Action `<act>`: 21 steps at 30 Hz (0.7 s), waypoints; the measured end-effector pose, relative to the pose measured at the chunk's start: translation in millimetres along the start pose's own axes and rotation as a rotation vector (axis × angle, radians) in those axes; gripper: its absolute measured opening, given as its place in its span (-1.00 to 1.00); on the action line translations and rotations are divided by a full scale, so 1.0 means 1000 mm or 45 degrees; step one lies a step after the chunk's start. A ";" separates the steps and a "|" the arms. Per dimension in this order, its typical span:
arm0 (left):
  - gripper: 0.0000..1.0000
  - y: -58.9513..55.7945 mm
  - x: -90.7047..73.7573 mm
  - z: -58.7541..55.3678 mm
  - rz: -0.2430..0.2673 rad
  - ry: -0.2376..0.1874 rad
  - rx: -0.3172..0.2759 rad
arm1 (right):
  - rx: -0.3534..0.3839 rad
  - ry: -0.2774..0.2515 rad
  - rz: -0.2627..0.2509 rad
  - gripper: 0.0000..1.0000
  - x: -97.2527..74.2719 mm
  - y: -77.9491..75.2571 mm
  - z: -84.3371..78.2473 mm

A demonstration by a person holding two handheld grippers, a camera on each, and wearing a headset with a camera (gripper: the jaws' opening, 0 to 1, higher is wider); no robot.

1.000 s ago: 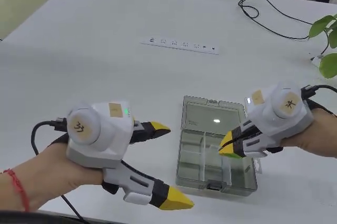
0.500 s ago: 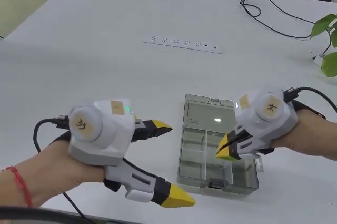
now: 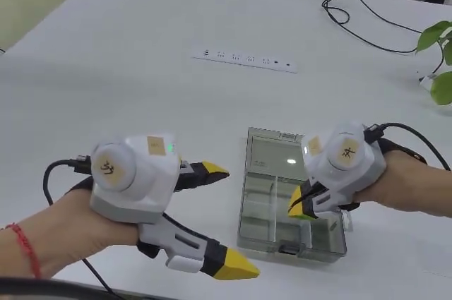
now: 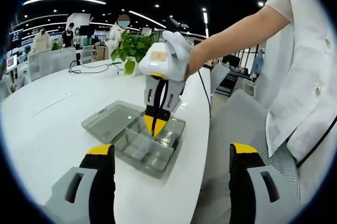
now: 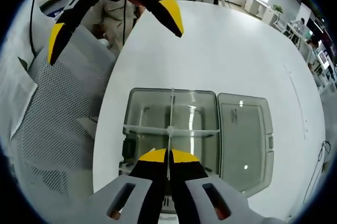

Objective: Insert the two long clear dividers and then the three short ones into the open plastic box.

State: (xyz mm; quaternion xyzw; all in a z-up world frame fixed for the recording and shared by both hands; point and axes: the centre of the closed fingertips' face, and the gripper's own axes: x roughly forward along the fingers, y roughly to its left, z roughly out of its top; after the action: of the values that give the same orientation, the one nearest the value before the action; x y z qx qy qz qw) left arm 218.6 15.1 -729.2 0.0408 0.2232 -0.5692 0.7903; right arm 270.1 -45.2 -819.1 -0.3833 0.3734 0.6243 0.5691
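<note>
My left hand-held gripper (image 3: 233, 219) gapes wide, left of the open plastic box (image 3: 248, 205) on the desk (image 3: 141, 67). Inside the box, clear dividers (image 5: 169, 129) stand crossed. My right hand-held gripper (image 5: 168, 155), over the box, pinches one of them.

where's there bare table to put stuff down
Widest bare stretch of table: between the power strip and the box, running left to the edge. Also a patch right of the strip, short of the cable and plant. Crowded around the box: right gripper pinches a divider there, left gripper open beside it.
</note>
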 end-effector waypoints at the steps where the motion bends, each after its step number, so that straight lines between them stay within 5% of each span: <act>1: 0.84 0.000 0.000 0.000 0.000 -0.001 -0.001 | 0.000 0.000 -0.001 -0.95 0.000 0.000 0.000; 17: 0.83 -0.002 -0.001 0.000 -0.002 0.005 0.003 | -0.010 0.007 -0.020 -0.94 0.001 -0.001 0.000; 21: 0.84 -0.002 -0.002 -0.001 -0.002 0.013 0.004 | 0.033 -0.035 -0.043 -0.86 -0.004 -0.003 0.004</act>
State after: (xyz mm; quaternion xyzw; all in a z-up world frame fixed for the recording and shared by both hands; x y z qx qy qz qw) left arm 215.6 16.1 -729.2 0.0448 0.2262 -0.5701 0.7886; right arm 272.7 -42.8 -813.6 -0.3736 0.3670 0.6150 0.5895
